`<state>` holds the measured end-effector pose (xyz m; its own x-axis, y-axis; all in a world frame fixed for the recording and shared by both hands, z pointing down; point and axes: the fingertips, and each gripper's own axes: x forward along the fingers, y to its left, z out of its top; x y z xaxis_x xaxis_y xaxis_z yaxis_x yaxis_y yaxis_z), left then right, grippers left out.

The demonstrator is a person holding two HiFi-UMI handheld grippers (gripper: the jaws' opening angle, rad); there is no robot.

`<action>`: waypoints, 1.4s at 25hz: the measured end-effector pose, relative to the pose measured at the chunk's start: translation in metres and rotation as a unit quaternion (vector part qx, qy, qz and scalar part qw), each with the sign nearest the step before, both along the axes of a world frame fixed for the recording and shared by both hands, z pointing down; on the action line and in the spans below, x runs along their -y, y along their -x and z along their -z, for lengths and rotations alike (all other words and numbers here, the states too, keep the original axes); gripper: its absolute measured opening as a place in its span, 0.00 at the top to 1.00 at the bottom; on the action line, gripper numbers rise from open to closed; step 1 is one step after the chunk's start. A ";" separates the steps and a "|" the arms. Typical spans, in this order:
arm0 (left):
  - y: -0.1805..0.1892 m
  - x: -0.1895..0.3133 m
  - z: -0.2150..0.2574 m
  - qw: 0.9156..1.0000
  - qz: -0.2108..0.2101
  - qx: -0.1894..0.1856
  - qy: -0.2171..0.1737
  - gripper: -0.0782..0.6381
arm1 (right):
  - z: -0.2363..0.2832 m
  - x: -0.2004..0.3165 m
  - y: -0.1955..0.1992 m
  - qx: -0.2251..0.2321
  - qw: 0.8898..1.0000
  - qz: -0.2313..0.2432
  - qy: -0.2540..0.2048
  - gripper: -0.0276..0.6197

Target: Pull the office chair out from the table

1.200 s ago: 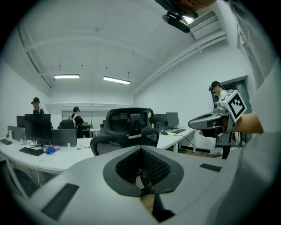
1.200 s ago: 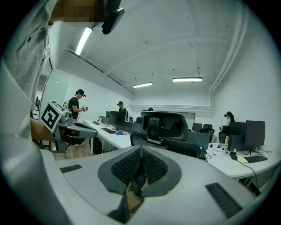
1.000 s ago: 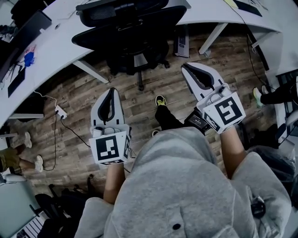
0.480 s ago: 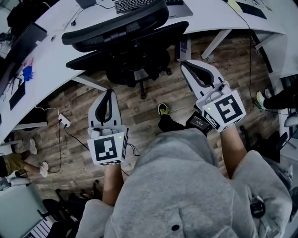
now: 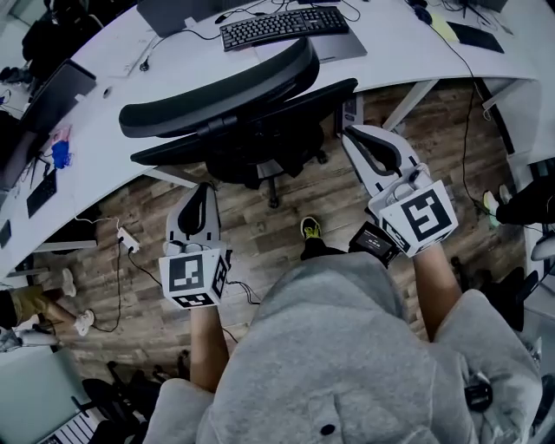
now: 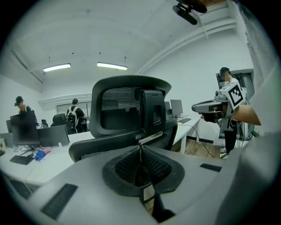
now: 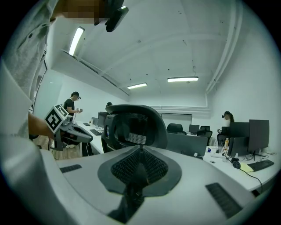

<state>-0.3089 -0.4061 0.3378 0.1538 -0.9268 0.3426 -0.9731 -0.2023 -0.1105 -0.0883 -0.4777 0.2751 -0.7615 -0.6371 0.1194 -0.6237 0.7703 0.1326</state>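
The person's grey sweatshirt (image 5: 338,355) is hiding much of the wooden floor (image 5: 277,230) nearest the camera. Both forearms (image 5: 206,347) are reaching forward. The left gripper (image 5: 201,187) and the right gripper (image 5: 352,133) are pointing roughly level at the office chair (image 5: 234,95), their fingers (image 6: 125,167) clenched together on nothing. Bare floor is lying open around the tips, neither of them touching the chair. Its backrest is covering the seat and most of the base, and its front is sitting under the edge of the white surface (image 5: 408,43), below a keyboard (image 5: 284,26).
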 end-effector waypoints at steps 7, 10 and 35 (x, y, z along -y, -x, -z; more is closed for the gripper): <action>0.048 0.022 0.015 0.999 0.031 0.035 -0.008 0.87 | 0.003 0.034 -0.002 -0.030 0.999 -0.001 -0.029 0.89; 0.069 0.030 0.020 0.995 0.029 0.092 -0.001 0.86 | 0.001 0.049 -0.001 -0.073 0.996 0.008 -0.051 0.89; 0.144 0.093 -0.046 0.907 -0.211 0.290 0.222 0.45 | -0.096 0.114 0.027 -0.420 0.870 0.252 -0.056 0.62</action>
<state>-0.4533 -0.4992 0.3843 0.1362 -0.5781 0.8045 -0.6031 -0.6926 -0.3957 -0.1153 -0.5917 0.3707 -0.6210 -0.2913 0.7276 0.1437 0.8703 0.4710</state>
